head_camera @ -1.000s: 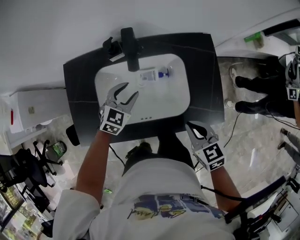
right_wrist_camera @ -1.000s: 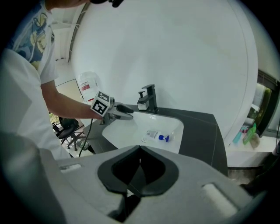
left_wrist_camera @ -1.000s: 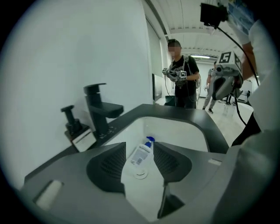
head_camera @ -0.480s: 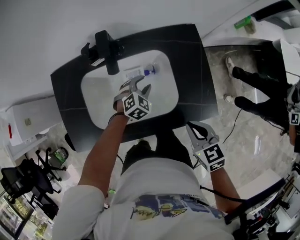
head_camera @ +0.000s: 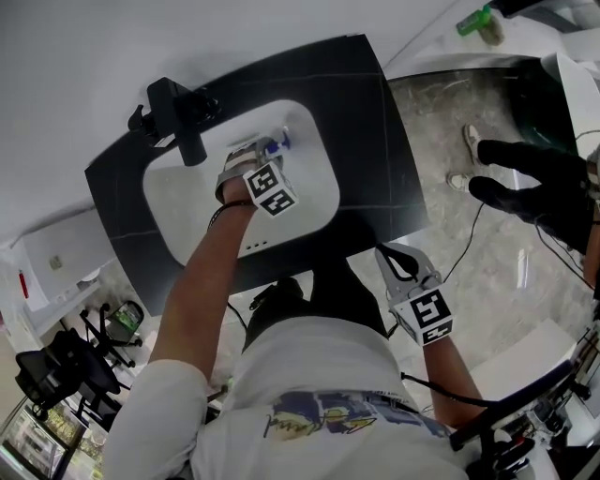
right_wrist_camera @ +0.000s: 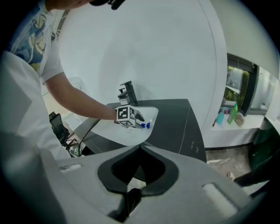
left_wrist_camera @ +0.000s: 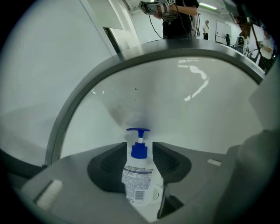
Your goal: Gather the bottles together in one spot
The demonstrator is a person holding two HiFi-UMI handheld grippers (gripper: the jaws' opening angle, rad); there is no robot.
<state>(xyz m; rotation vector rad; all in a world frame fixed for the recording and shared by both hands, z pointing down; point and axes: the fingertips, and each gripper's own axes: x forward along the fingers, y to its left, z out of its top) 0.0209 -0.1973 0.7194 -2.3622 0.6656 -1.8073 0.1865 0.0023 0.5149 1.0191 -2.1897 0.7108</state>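
A clear pump bottle [left_wrist_camera: 139, 175] with a blue pump lies in the white sink basin [head_camera: 178, 197], its pump [head_camera: 275, 145] pointing away from me. My left gripper [head_camera: 251, 155] reaches down into the basin and sits around the bottle's body. In the left gripper view [left_wrist_camera: 142, 194] both jaws rest against the bottle's sides. The right gripper view shows the same bottle [right_wrist_camera: 146, 124] poking out past the left gripper [right_wrist_camera: 140, 120]. My right gripper [head_camera: 394, 258] hangs by my hip in front of the counter, shut and empty, its tips meeting [right_wrist_camera: 133, 192].
A black faucet [head_camera: 183, 117] stands at the basin's back edge, just left of my left gripper. The basin is set in a black countertop [head_camera: 375, 141]. Green bottles [head_camera: 473, 21] stand on a white ledge far right. Another person's legs [head_camera: 525, 178] are on the floor at right.
My left gripper has moved forward from the basin's near side down over the bottle, and now stands around it. The right gripper has stayed by my hip.
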